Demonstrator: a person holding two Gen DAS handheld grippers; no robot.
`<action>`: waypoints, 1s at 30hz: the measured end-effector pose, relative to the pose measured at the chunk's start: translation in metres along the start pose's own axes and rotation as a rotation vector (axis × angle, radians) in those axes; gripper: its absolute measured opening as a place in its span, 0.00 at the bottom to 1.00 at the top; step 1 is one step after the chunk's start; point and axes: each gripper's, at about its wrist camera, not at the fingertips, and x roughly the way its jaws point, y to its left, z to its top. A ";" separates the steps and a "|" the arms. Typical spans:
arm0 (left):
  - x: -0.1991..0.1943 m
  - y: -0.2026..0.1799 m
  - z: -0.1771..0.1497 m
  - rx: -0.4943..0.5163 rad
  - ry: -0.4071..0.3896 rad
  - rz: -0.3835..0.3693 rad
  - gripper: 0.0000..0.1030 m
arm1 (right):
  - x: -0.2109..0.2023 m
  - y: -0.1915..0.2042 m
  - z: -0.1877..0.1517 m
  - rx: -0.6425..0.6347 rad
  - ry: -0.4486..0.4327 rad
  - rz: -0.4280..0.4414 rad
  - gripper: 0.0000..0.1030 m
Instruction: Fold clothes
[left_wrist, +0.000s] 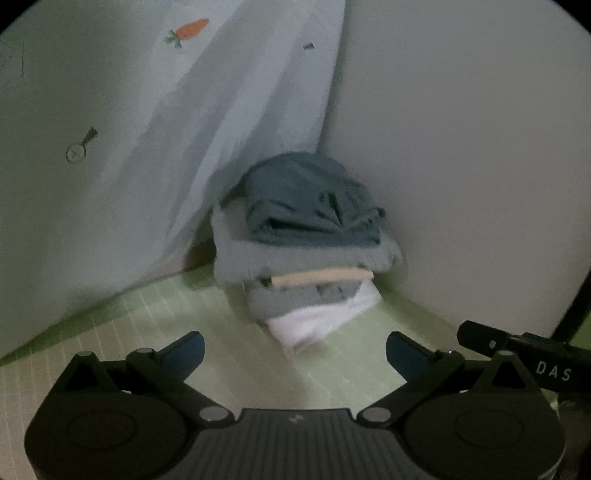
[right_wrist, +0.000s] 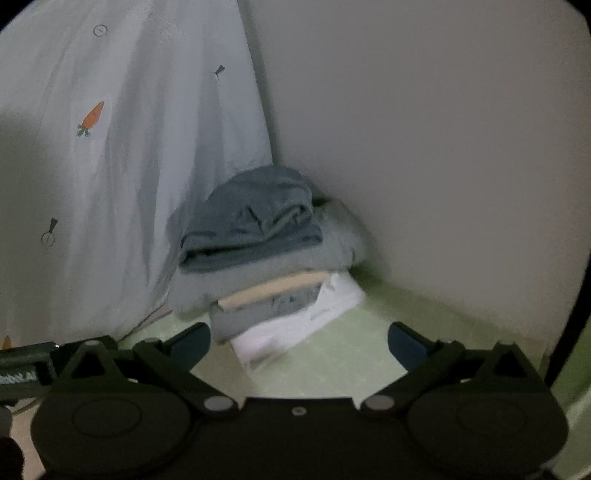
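Left gripper (left_wrist: 295, 352) wide open, empty, right gripper (right_wrist: 299, 345) same, both over green mat (left_wrist: 155, 332), folded clothes stack (left_wrist: 306, 240) frame center in corner, blurred, lower layers hard to tell apart, carrot-print curtain (right_wrist: 110, 147) upper left.

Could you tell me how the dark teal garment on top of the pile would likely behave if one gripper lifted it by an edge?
The dark teal garment looks soft and loosely folded, so it would probably droop and unfold. It sits rumpled atop the stack of folded clothes, so pushing it might slide it off or shift the layers beneath.
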 end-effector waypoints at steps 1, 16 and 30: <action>0.000 -0.001 -0.003 -0.001 0.008 -0.006 1.00 | -0.003 -0.001 -0.005 0.001 0.007 0.001 1.00; -0.003 -0.011 -0.006 0.046 -0.002 -0.027 1.00 | -0.005 -0.003 -0.016 -0.003 0.030 -0.002 1.00; -0.004 -0.011 -0.007 0.051 0.012 -0.026 1.00 | -0.002 -0.001 -0.015 -0.005 0.042 0.003 1.00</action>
